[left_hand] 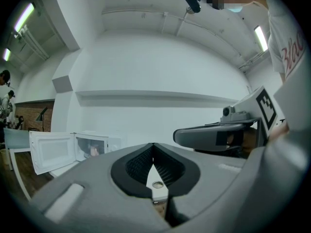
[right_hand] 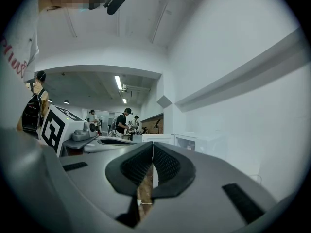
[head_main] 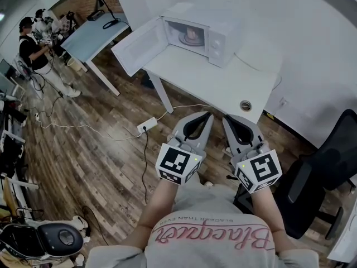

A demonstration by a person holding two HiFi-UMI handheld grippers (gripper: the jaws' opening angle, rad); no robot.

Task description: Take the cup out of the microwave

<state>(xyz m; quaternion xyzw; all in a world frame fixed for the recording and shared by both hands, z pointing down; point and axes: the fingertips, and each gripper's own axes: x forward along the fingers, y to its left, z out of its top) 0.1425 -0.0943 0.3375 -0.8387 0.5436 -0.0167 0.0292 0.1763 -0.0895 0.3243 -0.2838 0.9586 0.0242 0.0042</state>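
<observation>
Both grippers hung level at the near side of the white table (head_main: 223, 85), well short of the microwave (head_main: 215, 41). The left gripper (head_main: 206, 116) had its jaws pressed together at the tips with nothing between them. The right gripper (head_main: 228, 119) matched it, jaws together and empty. So neither tool had hold of anything.

The cup (head_main: 192, 34) sat inside the microwave, upright on the turntable, a pinkish shape behind the open mouth of the cavity. The microwave's door (head_main: 136, 49) stood swung wide to the left of the cavity, so the opening was clear.

In the head view the microwave lay ahead of both grippers and off to their left, at the far end of the table. The left gripper view agreed: the microwave showed low and left of that gripper's line, with the cup faintly visible inside. In the right gripper view the microwave sat just right of centre, farther off, and the cup could not be made out.

By my reading the left gripper was slightly the nearer one, though both were well apart from the cup. The cup's long axis ran upright, so a level approach through the mouth looked right, and the jaws would have to spread first.
</observation>
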